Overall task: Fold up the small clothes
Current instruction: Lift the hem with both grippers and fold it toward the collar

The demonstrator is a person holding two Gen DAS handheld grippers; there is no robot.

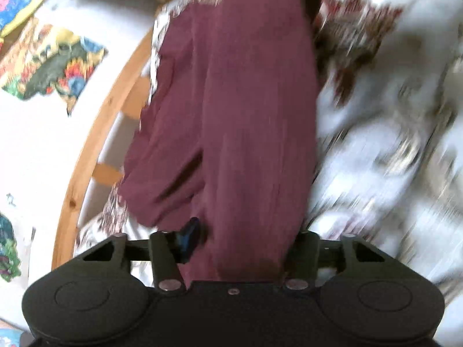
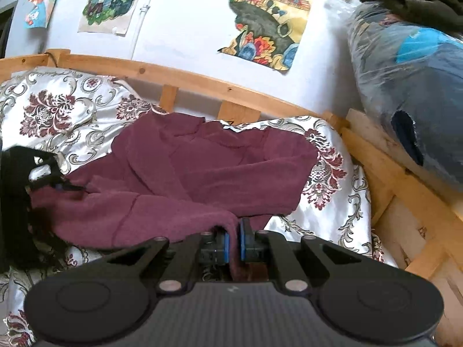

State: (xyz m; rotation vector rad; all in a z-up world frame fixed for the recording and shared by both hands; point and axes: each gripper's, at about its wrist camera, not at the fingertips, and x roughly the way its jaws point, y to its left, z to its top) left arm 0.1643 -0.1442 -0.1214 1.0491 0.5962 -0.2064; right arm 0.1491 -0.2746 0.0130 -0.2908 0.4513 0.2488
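Right wrist view: maroon garment point(image 2: 185, 173), soft knit with a fuzzy nap, lies crumpled and partly folded over itself on a glossy satin bedspread point(image 2: 60, 107) printed with dark red flowers and grey scrollwork. A pine bed rail point(image 2: 202, 82) with short slats curves behind it, against a white wall hung with painted pictures point(image 2: 269, 20). A plastic-wrapped blue bundle point(image 2: 411, 92) sits at right. Right gripper point(image 2: 233, 243): blue pads pressed together on a near hem of the garment, pinching a narrow fold. Left gripper point(image 2: 62, 186) reaches in from the left edge at the cloth's far side.

Left wrist view, motion-blurred: the garment point(image 1: 231, 101) runs lengthwise straight ahead, its near end filling the gap between the left gripper's point(image 1: 240, 240) half-spread fingers; only one blue pad point(image 1: 189, 240) shows, so whether they press the cloth I cannot tell.
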